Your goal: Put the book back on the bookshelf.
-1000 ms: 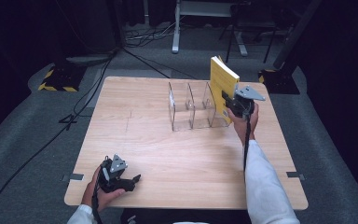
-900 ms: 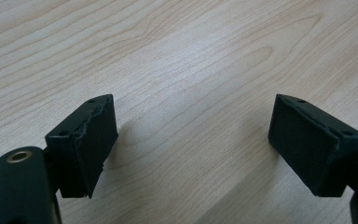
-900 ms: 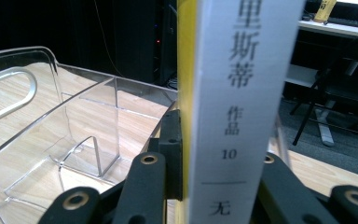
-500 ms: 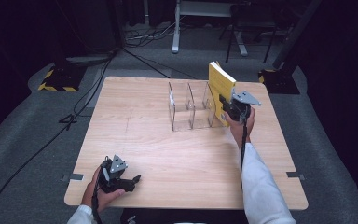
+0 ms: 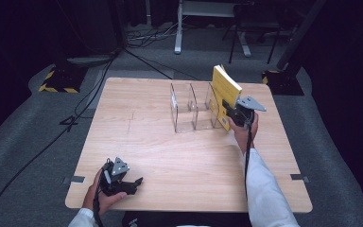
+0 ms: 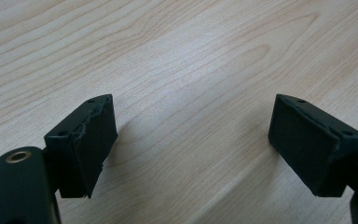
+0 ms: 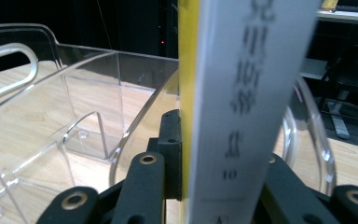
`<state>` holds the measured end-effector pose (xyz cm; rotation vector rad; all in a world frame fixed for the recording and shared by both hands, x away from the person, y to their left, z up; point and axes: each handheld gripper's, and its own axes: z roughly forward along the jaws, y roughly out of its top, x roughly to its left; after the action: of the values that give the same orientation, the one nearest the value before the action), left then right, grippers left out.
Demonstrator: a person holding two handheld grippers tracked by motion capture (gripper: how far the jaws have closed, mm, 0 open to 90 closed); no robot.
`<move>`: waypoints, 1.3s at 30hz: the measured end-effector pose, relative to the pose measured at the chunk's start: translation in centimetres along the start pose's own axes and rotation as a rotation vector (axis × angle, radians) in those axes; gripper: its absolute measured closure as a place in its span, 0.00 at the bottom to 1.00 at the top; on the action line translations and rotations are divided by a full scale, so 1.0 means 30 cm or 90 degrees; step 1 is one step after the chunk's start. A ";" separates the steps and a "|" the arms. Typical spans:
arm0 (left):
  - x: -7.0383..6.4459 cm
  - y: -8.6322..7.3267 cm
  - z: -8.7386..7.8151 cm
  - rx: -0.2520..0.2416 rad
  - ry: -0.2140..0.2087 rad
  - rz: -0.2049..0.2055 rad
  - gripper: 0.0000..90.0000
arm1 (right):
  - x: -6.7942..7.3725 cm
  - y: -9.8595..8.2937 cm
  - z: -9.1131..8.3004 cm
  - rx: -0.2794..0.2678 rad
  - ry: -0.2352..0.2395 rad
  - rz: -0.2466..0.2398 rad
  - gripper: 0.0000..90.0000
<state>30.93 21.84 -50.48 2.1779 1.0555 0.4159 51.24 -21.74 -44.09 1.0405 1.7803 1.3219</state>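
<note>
Right tongs (image 5: pixel 230 115) at centre right of high view, clamped on yellow book (image 5: pixel 226 90); book stood upright, slightly tilted, at right end of clear acrylic organizer (image 5: pixel 194 111). In right gripper view, book's white spine (image 7: pixel 247 102) filled centre, pinched between black jaws, organizer's clear dividers left and behind. Left tongs (image 5: pixel 131 183) lay low on counter (image 5: pixel 170 156) at lower left of high view, jaws wide apart, holding nothing; bare wood grain between them in left gripper view.
</note>
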 end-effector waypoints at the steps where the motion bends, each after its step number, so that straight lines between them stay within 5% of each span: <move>1: 0.000 0.000 0.000 0.000 0.000 -0.001 0.18 | 0.001 -0.004 0.000 0.001 0.002 -0.001 0.84; 39: -0.002 0.003 0.004 -0.001 -0.001 -0.005 0.17 | -0.046 0.028 -0.115 0.017 -0.019 -0.063 0.76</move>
<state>31.00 21.70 -50.50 2.1713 1.0629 0.4111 49.03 -24.28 -42.32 0.9675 1.8078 1.2200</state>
